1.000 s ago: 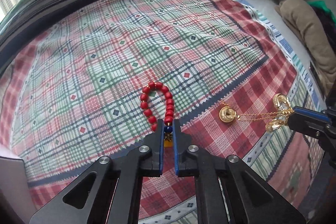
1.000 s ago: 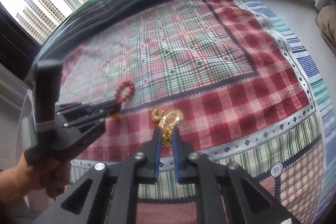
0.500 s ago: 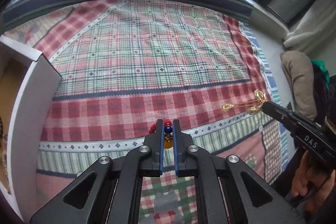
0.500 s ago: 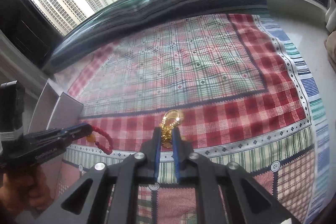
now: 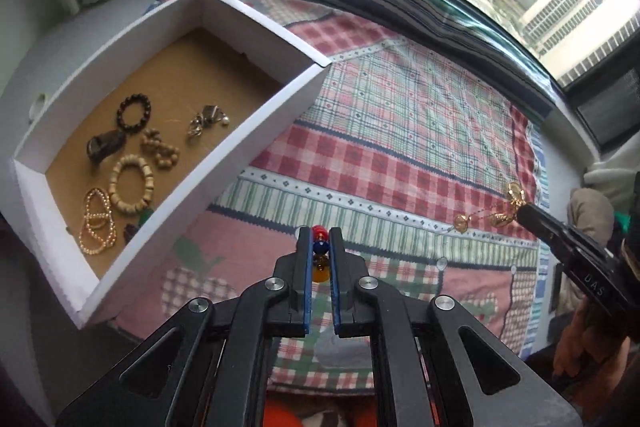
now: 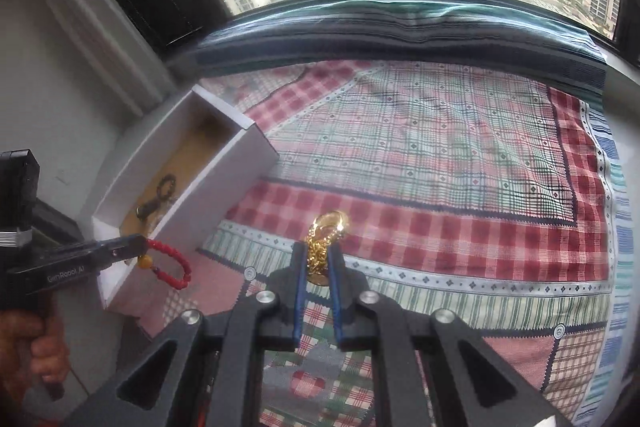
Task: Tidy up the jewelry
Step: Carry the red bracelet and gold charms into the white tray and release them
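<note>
My left gripper is shut on a red bead bracelet, held above the cloth just right of a white box. The bracelet hangs in a loop from that gripper in the right wrist view. The box holds several bracelets and rings, such as a pale wooden bead bracelet and a dark bead ring. My right gripper is shut on a gold chain necklace, raised over the cloth; it also shows at the right in the left wrist view.
A plaid patchwork cloth covers the window ledge. The box stands at its left end beside a white wall and curtain. A window with tower blocks runs along the back. A beige bundle lies at the far right.
Both grippers have lifted their jewelry off the cloth and swung left. The white box has come fully into view, with the left gripper now beside it.
</note>
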Tool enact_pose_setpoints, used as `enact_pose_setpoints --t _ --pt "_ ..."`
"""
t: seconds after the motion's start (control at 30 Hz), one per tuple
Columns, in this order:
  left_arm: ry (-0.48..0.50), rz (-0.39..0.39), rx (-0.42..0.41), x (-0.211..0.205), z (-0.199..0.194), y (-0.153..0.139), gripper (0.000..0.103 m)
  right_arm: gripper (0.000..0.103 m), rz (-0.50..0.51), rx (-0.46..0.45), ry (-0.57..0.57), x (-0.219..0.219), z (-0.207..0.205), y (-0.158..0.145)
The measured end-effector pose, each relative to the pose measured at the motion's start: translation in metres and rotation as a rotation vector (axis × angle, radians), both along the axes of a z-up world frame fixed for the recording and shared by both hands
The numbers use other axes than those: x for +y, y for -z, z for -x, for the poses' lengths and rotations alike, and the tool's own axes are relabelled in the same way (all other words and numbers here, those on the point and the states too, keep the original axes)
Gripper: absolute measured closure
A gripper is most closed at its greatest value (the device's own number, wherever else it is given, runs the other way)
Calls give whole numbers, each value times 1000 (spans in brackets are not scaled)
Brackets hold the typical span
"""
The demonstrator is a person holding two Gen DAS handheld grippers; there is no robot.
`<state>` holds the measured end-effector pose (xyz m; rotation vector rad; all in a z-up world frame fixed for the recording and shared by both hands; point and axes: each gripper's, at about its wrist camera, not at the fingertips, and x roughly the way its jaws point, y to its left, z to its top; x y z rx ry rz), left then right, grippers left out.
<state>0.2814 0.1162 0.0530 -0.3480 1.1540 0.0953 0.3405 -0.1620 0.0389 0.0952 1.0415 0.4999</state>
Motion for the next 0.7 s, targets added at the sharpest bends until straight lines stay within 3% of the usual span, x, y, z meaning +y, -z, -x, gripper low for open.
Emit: enact_pose_setpoints --t 0.33,0.53,0.7 --pt "-372 -43 -67 137 54 -29 98 92 -95 -52 -350 167 3 -37" --pt "-447 -64 -61 175 47 -18 98 92 -124 -68 -483 254 -17 -36" --pt "-466 -16 -52 190 28 -1 98 92 -110 -61 -541 308 -34 -30"
